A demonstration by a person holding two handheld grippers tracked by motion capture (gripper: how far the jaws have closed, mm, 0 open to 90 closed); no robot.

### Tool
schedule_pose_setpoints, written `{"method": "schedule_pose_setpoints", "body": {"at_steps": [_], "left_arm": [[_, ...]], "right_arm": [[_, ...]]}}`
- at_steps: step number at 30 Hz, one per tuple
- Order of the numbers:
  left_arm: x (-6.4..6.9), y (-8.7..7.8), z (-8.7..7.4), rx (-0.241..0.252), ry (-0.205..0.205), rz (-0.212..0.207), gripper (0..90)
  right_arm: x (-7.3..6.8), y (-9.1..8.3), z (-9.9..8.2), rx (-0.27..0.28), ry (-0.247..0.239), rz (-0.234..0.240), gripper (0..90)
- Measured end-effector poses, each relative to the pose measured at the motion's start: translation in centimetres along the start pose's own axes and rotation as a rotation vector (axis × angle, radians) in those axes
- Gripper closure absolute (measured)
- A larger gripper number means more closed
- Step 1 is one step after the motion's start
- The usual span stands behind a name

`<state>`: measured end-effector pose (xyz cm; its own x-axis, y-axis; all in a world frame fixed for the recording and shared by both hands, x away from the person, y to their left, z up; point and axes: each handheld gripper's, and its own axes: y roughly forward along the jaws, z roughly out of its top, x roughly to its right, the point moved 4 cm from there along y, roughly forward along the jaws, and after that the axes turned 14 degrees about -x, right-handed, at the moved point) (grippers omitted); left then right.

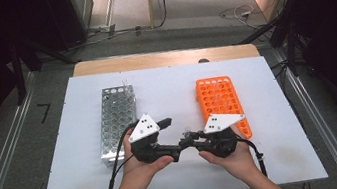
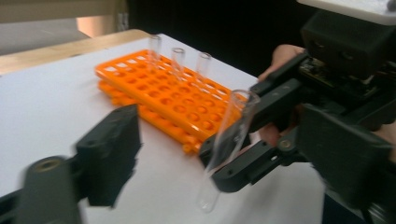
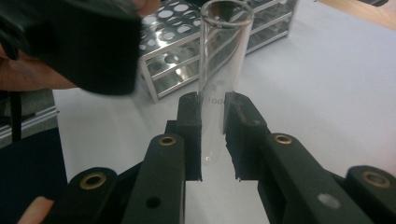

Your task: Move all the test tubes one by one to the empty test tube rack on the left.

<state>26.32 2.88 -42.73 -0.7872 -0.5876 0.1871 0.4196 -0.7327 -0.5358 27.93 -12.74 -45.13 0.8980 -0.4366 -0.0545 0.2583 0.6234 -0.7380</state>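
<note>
A clear glass test tube stands upright between the pads of my right gripper, which is shut on its lower part. In the high view both grippers face each other near the table's front, the right gripper pointing left and the left gripper pointing right. My left gripper has its jaws apart on either side of the tube, and its pads do not touch the glass. An orange rack lies behind the right hand. A metal rack lies behind the left hand.
Three empty glass tubes stand in the orange rack along its far side. A white sheet covers the table, whose wooden edge shows at the back. Cables trail from both grippers toward the front.
</note>
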Motion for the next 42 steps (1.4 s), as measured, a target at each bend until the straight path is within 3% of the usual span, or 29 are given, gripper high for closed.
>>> {"method": "schedule_pose_setpoints", "body": {"at_steps": [1, 3, 7, 8, 13, 22, 42], "left_arm": [[0.12, 0.08, -0.02, -0.008, 0.006, 0.000, 27.3], [0.38, 0.29, 0.01, -0.009, 0.011, -0.001, 29.9], [0.48, 0.30, 0.05, -0.015, 0.016, 0.009, 44.2], [0.49, 0.26, 0.06, -0.016, 0.016, 0.013, 52.3], [0.59, 0.09, 0.03, -0.026, 0.032, 0.011, 63.6], [0.70, 0.28, -0.09, -0.037, 0.041, 0.014, 71.7], [0.52, 0.32, 0.15, -0.037, 0.042, 0.028, 75.1]], "right_arm": [[-0.28, 0.14, -0.02, -0.003, -0.002, 0.002, 74.0], [-0.36, 0.22, -0.03, -0.004, -0.007, 0.003, 74.0], [-0.61, 0.42, -0.08, -0.011, -0.011, 0.009, 74.0], [-0.63, 0.43, -0.09, -0.012, -0.012, 0.008, 74.0], [-0.64, 0.39, -0.07, -0.011, -0.015, 0.007, 74.0], [-0.78, 0.45, -0.01, -0.014, -0.021, 0.016, 74.0], [-0.56, 0.31, -0.16, -0.010, -0.009, 0.018, 73.6]]}}
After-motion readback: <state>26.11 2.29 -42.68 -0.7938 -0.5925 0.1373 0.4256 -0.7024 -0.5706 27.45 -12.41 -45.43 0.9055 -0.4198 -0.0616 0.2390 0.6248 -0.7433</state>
